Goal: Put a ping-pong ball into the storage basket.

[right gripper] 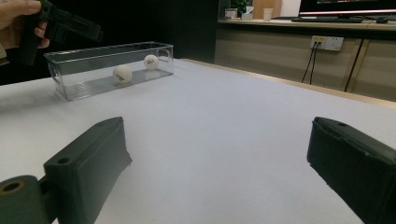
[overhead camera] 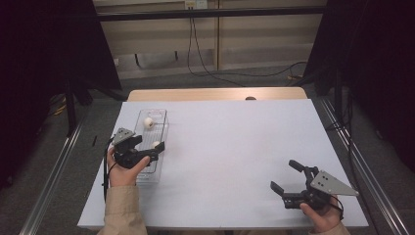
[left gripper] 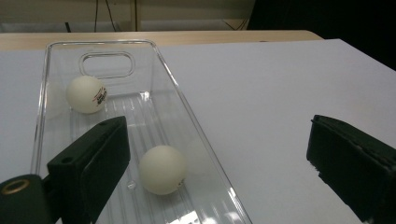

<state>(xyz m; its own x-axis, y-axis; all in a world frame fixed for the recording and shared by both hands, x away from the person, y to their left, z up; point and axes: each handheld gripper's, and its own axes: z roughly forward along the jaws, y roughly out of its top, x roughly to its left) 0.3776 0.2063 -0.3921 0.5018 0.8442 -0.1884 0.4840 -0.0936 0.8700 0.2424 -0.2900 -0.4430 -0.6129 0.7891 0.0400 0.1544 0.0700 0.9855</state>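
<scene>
Nearest the camera, at the bench's point(overhead camera: 235, 147) front-left edge, the left gripper point(overhead camera: 149, 147) hovers over the near end of a clear plastic tray point(overhead camera: 165, 128), its fingers point(left gripper: 88, 163) spread wide and holding nothing. 2 white balls lie inside the tray: one point(overhead camera: 156, 144) just below the gripper, another point(overhead camera: 148, 122) toward the far end. Well apart, near the front-right corner, the right gripper point(overhead camera: 284, 176) rests low over bare bench, fingers point(right gripper: 88, 158) likewise open and empty.

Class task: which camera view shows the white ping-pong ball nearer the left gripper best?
The left gripper view: the white ping-pong ball is large and sharp inside the clear plastic tray. The high view shows a tiny dot beside the left gripper; the right gripper view shows it small, through the tray wall.
</scene>
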